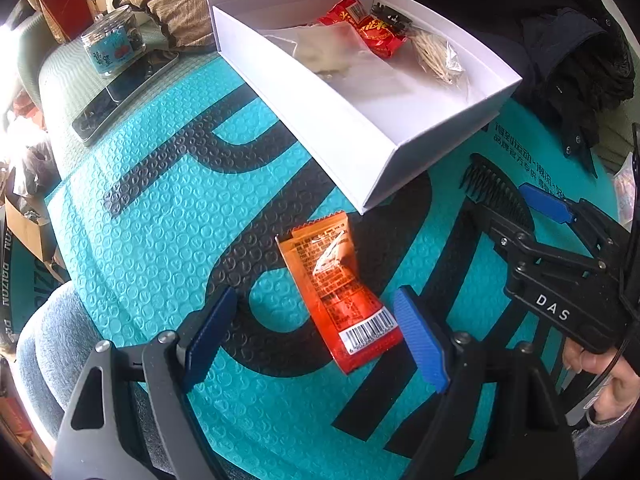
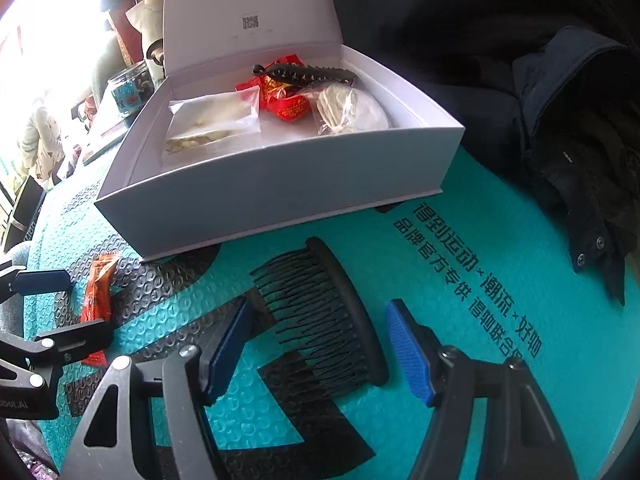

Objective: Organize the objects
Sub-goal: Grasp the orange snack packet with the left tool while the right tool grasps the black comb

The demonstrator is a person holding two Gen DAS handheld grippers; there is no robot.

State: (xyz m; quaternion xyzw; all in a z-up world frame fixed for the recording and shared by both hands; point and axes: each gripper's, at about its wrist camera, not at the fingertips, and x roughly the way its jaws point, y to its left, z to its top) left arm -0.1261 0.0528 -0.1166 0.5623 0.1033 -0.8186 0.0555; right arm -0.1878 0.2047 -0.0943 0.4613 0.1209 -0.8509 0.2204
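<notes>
An orange snack packet lies on the teal bubble mat, between the open fingers of my left gripper; it also shows in the right wrist view. A black hair comb lies on the mat between the open fingers of my right gripper; the comb and right gripper show in the left view. An open white box holds a red packet, a black hair clip, a clear bag and toothpicks.
A clear jar and a flat tin stand at the mat's far left. A dark jacket lies to the right of the box. Cushions and clutter sit behind.
</notes>
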